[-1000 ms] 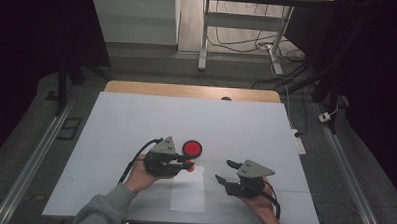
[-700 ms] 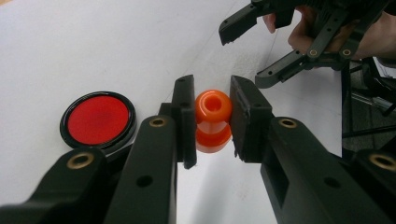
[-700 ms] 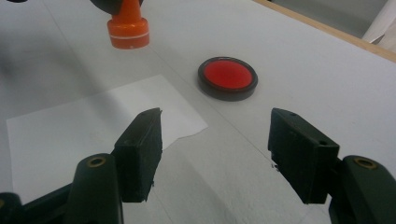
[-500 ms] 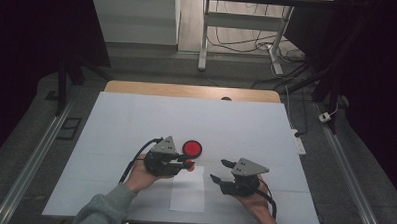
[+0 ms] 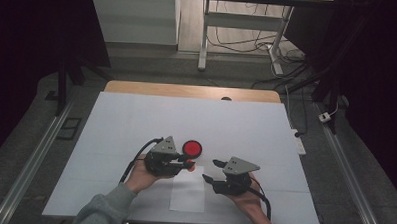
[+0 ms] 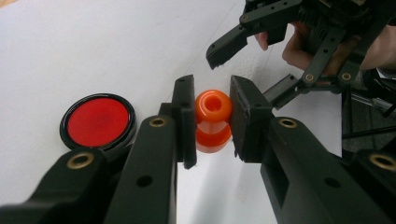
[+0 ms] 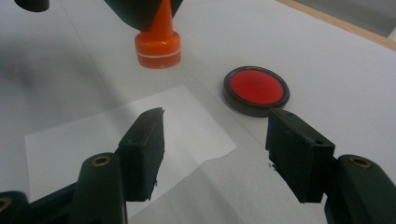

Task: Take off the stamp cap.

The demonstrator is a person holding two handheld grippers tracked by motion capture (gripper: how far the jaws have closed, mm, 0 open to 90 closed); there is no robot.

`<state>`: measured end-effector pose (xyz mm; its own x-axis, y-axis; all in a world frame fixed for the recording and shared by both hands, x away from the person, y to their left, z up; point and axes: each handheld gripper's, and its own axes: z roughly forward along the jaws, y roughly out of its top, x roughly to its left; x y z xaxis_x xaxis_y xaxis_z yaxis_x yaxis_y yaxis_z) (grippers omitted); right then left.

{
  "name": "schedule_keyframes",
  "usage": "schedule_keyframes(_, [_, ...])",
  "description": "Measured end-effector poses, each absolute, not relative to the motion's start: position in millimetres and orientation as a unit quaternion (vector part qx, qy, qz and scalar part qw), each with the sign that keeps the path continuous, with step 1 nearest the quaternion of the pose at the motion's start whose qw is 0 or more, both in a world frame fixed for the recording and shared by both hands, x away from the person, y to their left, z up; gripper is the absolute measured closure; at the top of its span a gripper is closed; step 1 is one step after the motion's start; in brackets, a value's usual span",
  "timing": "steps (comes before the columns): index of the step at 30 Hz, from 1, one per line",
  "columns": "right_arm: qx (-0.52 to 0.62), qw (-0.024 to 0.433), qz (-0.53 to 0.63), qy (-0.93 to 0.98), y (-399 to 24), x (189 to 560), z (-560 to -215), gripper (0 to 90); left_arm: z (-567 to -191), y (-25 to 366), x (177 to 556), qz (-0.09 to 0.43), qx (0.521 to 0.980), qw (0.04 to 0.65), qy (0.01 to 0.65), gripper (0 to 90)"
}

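My left gripper (image 5: pixel 186 165) is shut on the round knob of an orange stamp (image 6: pixel 213 119), held upright with its base (image 7: pixel 158 45) low over the table, just beyond the far edge of a white paper sheet (image 5: pixel 187 194). A red ink pad (image 5: pixel 191 148) in a black round case lies beside it, also seen as the red ink pad (image 7: pixel 256 88). My right gripper (image 5: pixel 210 171) hovers at the paper's right edge and points toward the stamp. Its jaws (image 7: pixel 215 140) are open and have just been closing a little, with nothing between them.
The white table cover (image 5: pixel 136 120) spreads wide to the left, right and far side. A wooden strip (image 5: pixel 187 90) marks the far edge. A cable (image 5: pixel 135 160) trails from the left gripper. A power strip (image 5: pixel 299 144) hangs off the right edge.
My right gripper has slid a little to the left, toward the stamp, and its jaws have narrowed slightly. The left gripper and stamp have stayed in place.
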<state>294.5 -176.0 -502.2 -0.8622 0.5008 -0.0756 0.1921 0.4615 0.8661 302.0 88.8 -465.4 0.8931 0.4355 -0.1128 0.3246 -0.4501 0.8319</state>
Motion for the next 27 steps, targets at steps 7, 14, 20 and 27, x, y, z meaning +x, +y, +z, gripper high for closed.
schedule_keyframes(7, [0.201, 0.156, 0.471, 0.845, -166.8, 294.5, -503.1, 36.9, -465.5, 87.6, 301.8, 0.059, 0.850, 0.474, 0.223, 72.2])
schedule_keyframes(14, [0.196, 0.147, 0.475, 0.845, -159.1, 295.6, -504.9, 36.9, -466.5, 86.2, 302.4, 0.059, 0.851, 0.472, 0.222, 72.2])
schedule_keyframes(20, [0.191, 0.141, 0.476, 0.847, -151.0, 295.6, -505.6, 37.1, -466.4, 86.1, 302.1, 0.062, 0.850, 0.473, 0.224, 72.2])
schedule_keyframes(27, [0.185, 0.136, 0.478, 0.848, -140.5, 296.2, -506.7, 37.1, -466.1, 85.7, 301.7, 0.063, 0.849, 0.475, 0.224, 72.2])
